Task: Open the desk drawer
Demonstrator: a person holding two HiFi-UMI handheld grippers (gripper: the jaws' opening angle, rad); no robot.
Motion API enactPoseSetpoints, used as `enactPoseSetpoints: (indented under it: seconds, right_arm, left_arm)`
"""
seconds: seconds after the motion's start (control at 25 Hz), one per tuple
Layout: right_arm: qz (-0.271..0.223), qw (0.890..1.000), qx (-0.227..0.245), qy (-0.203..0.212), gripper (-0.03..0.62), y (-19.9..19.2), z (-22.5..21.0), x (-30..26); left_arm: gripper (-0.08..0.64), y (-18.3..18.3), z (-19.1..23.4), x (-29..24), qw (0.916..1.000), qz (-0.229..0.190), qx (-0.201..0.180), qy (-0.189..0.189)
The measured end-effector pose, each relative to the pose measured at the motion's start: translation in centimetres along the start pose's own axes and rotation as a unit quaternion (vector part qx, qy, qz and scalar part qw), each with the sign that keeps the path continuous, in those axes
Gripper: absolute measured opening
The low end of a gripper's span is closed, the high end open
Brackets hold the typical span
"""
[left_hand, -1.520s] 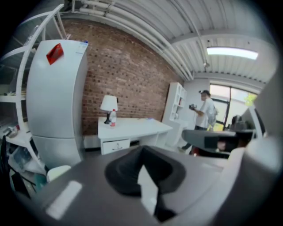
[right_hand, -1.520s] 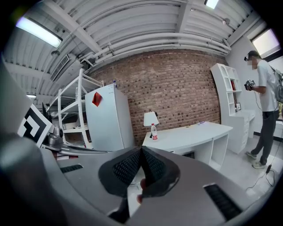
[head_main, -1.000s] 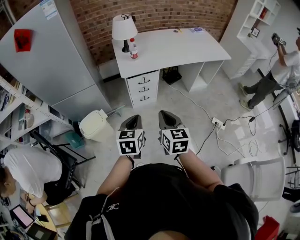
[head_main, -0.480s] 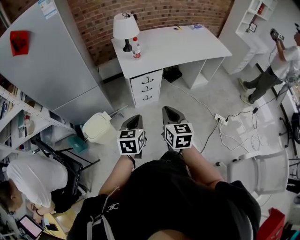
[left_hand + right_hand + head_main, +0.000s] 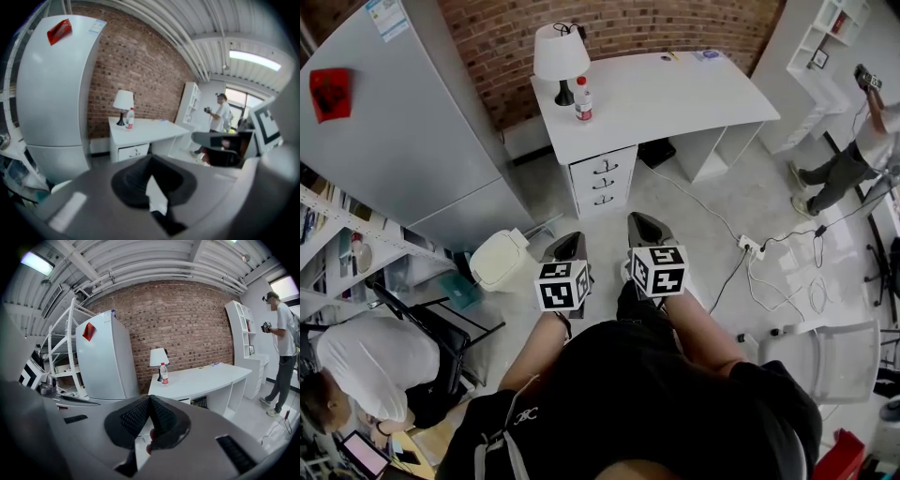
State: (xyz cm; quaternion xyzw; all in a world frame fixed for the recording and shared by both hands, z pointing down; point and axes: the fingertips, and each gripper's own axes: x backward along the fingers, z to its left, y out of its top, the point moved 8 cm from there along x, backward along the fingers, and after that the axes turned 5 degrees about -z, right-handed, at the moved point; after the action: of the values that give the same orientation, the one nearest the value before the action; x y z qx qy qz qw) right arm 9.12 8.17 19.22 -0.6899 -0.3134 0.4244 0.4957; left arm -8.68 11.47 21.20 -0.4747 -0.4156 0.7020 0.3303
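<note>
A white desk [image 5: 675, 89] stands against the brick wall, with a stack of three drawers [image 5: 602, 183] under its left end, all closed. A lamp [image 5: 561, 56] and a bottle [image 5: 583, 98] stand on the desk's left corner. My left gripper [image 5: 571, 238] and right gripper [image 5: 640, 221] are held side by side in front of my body, well short of the drawers and above the floor. Both are shut with nothing between the jaws. The desk [image 5: 140, 132] shows far ahead in the left gripper view, past the left gripper [image 5: 151, 158]. The right gripper [image 5: 150, 398] also points toward the desk [image 5: 201, 376].
A tall grey fridge [image 5: 412, 122] stands left of the desk, with a white bin [image 5: 499, 258] in front of it. A power strip with cables [image 5: 752, 246] lies on the floor at right, near a white chair [image 5: 811, 352]. One person [image 5: 356, 356] crouches at lower left; another [image 5: 853, 141] stands far right.
The desk and drawers have drawn slightly nearer and shifted right in the head view. Both grippers stay shut and side by side.
</note>
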Motion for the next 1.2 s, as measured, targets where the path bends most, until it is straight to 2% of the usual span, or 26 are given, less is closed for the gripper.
enactPoseSetpoints:
  seconds: [0.16,0.36,0.52,0.72,1.0,1.2]
  right_arm:
    - [-0.001,1.000,-0.002,0.005,-0.009,1.2,-2.0,-4.2]
    - [-0.003,1.000,0.011,0.020,-0.009,4.6,-5.1,-9.8]
    - [0.003,1.000,0.000,0.020,-0.009,6.1,-8.2,-13.2]
    - [0.023,0.999,-0.005,0.026,-0.009,6.6,-11.4,-16.7]
    - [0.047,0.998,0.003,0.047,-0.009,6.7,-15.6,-21.2]
    - [0.078,0.993,0.019,0.083,-0.009,5.9,-16.8,-23.6]
  left_arm:
    - [-0.002,1.8,1.4,-3.5,0.9999,-0.001,-0.008,0.011]
    - [-0.002,5.6,3.0,-8.9,0.9996,-0.005,-0.003,0.027]
    - [-0.002,7.7,3.2,-13.3,0.9996,0.000,0.001,0.029]
    - [-0.002,9.8,3.1,-17.5,0.9990,-0.024,0.012,0.036]
    - [-0.002,10.7,2.6,-23.5,0.9987,-0.003,0.018,0.047]
    - [-0.002,11.2,2.5,-26.4,0.9973,0.000,0.026,0.069]
